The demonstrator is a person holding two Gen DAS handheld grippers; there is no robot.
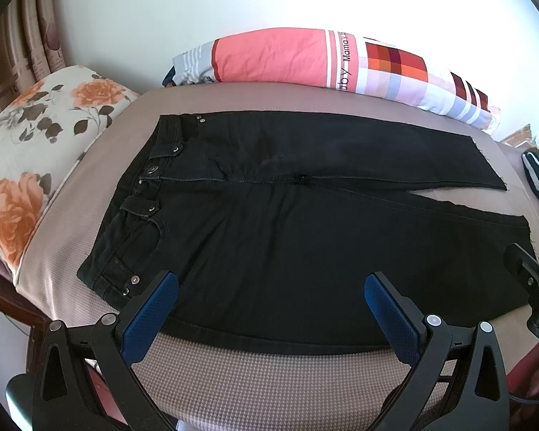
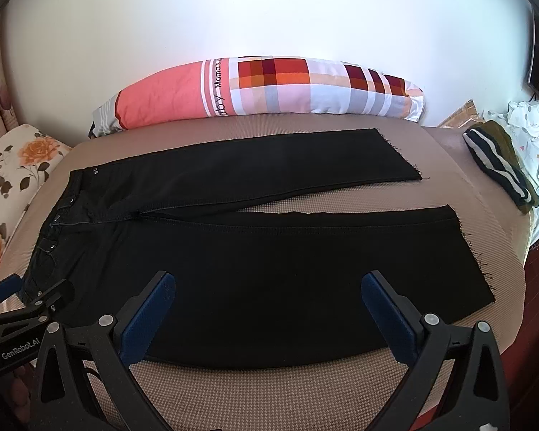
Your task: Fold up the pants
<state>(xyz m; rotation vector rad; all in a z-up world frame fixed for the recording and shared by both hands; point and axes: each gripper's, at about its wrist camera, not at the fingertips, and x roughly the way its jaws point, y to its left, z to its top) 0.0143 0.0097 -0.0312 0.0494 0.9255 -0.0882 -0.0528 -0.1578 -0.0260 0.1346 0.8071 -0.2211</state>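
Lying flat across the tan bedspread [image 1: 269, 388], the black pants [image 1: 287, 244] were fully spread out, waistband to the left, 2 legs running right with a narrow gap between the frayed hems. No fold had been made yet, so my guess was the first move was bringing the near leg over the far one.

To do that well, I'd have grabbed the near edge at 2 spots, the left gripper [image 1: 269, 287] by the waistband corner and the right gripper [image 2: 267, 285] toward the near hem, then lifted together so the fabric didn't drag or bunch, and lined up the outer seams before letting go.

Both sets of jaws were spread wide, holding nothing, hovering over the near leg.

Hard to tell: black on black hid most creases, and I couldn't say if the pads touched the cloth. The striped garment [image 2: 499, 165] at the far right was cut off in the left view, the plaid pillow [image 2: 269, 89] sat beyond the pants, and the floral pillow [image 1: 36, 161] ran out of frame.
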